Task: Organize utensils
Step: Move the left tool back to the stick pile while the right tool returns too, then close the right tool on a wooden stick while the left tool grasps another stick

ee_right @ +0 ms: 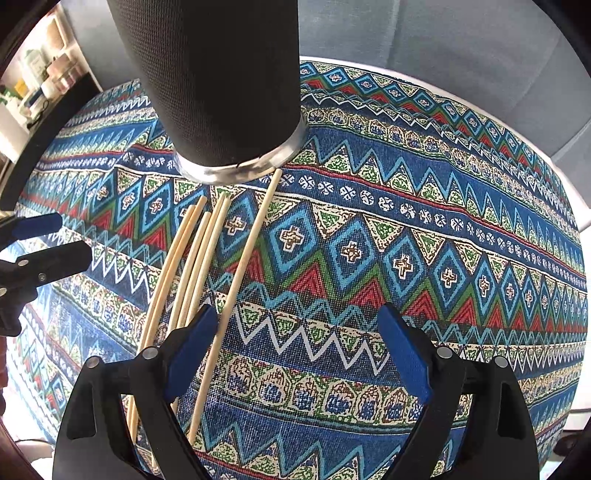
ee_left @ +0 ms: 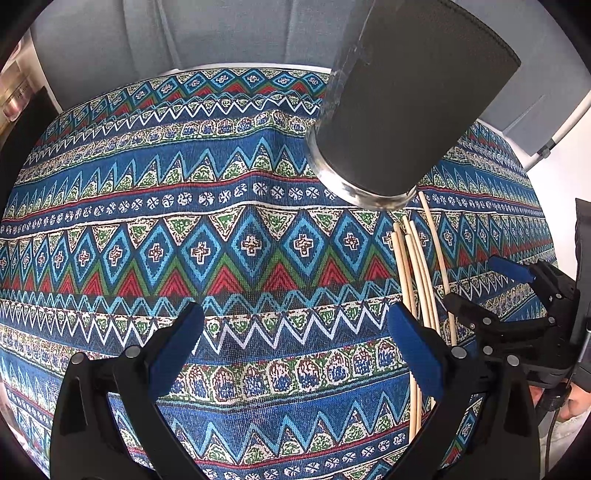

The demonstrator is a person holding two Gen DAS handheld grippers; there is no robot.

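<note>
Sticks: We see a bunch of thin, pale wooden sticks (ee_right: 199, 254) lying flat on the cloth. They lie side by side and fan out a little. One stick (ee_right: 243, 266) lies a bit apart from the others, and its far tip comes just beside the cup's bottom rim.
Cup: We see a tall black cup (ee_right: 218, 81) with a shiny silver ring at the bottom. It stands on the cloth, right past the far tips of the sticks.
Worktop: Our worktop is round and has a bright cloth (ee_left: 229, 258) on it, with blue, red and green zigzags and diamonds.
Left hand-held gripper: Our left hand-held gripper (ee_left: 299, 350) is wide open and holds nothing. It hangs over bare cloth. The sticks run under its right finger (ee_left: 417, 354).
Right hand-held gripper: Our right hand-held gripper (ee_right: 299, 350) is wide open too and holds nothing. The bunch of sticks runs under its left finger (ee_right: 192, 350), and the lone stick lies just inside that finger.
Both together: In the left view we see the right hand-held gripper just beside the sticks, on their far side.
Behind: We see a grey chair (ee_left: 207, 33) past the worktop.
</note>
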